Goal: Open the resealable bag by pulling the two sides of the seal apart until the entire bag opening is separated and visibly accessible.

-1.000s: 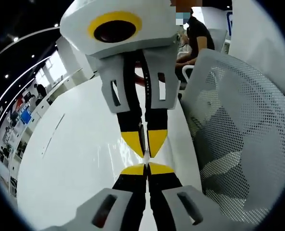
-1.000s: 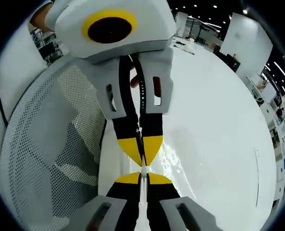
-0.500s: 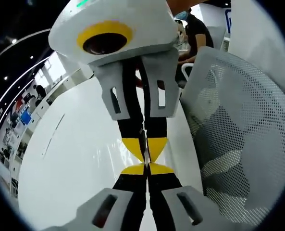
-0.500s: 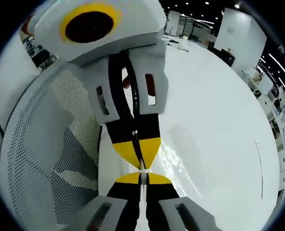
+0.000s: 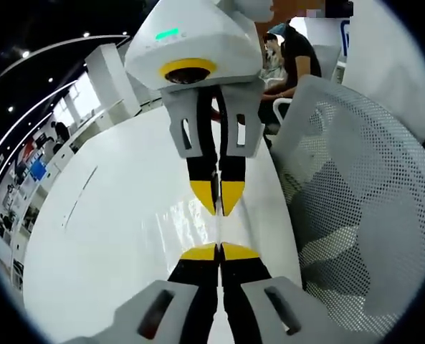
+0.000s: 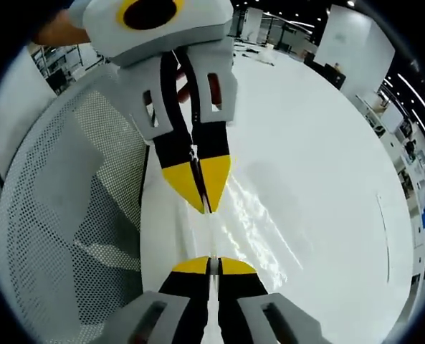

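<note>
The resealable bag (image 5: 217, 226) is clear plastic, hard to see, showing as a thin film and glints above the white table (image 5: 112, 236). In the left gripper view, my left gripper (image 5: 218, 251) is shut on the bag's near side. Facing it tip to tip, the right gripper (image 5: 218, 199) is shut on the far side. The right gripper view gives the mirror picture: my right gripper (image 6: 212, 264) is shut at the bottom, the left gripper (image 6: 201, 193) is shut above it, and the bag (image 6: 211, 235) is stretched in the gap between them.
A white mesh chair (image 5: 355, 193) stands close beside the table edge, also the mesh chair (image 6: 61, 208) in the right gripper view. A person (image 5: 292, 57) sits at the table's far end. A hand (image 6: 54, 29) holds the left gripper.
The two grippers have drawn apart: their yellow tips nearly touched before, and now a clear gap with stretched plastic lies between them. Both stay shut.
</note>
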Motion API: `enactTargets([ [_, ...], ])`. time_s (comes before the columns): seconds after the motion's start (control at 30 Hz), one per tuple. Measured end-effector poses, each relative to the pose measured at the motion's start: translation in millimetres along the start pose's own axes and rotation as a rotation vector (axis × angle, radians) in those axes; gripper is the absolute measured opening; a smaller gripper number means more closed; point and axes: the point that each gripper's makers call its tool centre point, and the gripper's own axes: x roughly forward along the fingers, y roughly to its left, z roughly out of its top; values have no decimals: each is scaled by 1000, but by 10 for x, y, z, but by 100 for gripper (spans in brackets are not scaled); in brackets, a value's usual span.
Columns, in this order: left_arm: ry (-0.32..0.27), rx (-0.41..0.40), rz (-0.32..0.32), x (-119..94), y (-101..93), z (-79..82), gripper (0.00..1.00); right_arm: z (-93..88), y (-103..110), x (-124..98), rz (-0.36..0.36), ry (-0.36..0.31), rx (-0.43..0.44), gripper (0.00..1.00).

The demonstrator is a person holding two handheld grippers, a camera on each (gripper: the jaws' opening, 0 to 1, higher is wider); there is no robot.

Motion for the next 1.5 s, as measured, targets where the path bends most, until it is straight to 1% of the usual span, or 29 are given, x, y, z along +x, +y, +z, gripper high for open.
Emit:
enactTargets([
  [0.03,-3,-8,0,2,1,3,0,-3,-6,-2,0,3,3,0],
  [0.07,-11,-40,6,8,5,8,0,-11,-9,-9,1,7,9,0],
  [0.13,-27,-42,22,8,34,34,0,-2,-8,-30,3,0,9,0],
  [0.17,-49,-49,19,10,27,67,1,10,-16,-42,2,-8,14,0],
  [0.2,-50,-53,18,12,25,70,2,24,-17,-49,4,-13,19,0],
  [0.3,-42,-46,21,44,25,92,6,74,-14,-53,6,-26,17,0],
  [0.47,-37,-28,5,99,4,147,5,161,2,-50,13,-41,5,0],
  [0.53,-33,-17,2,112,1,161,4,163,-6,-44,10,-40,-3,0],
  [0.6,-29,-18,-16,119,-25,157,0,158,-13,-50,9,-42,0,0],
  [0.67,-31,-16,-18,121,-31,163,0,149,-27,-63,9,-48,7,0],
  [0.73,-35,20,-10,120,-22,177,0,149,-34,-73,5,-49,11,0],
  [0.77,-34,21,-12,122,-25,178,0,145,-35,-72,5,-48,13,0],
  [0.8,-29,5,-17,128,-26,178,0,138,-27,-73,12,-44,24,0],
  [0.9,-25,4,-15,130,-3,177,0,128,-46,-78,2,-39,20,0],
  [1.0,-19,13,-12,118,24,162,0,82,-88,-72,-13,-26,22,0],
  [1.1,-12,20,-3,83,74,133,0,-22,-145,-80,-29,-1,35,0],
  [1.17,-15,10,-2,51,100,121,0,-68,-168,-105,-29,-9,72,0],
  [1.5,-15,26,5,15,143,142,0,-236,-203,-161,-50,18,93,0],
])
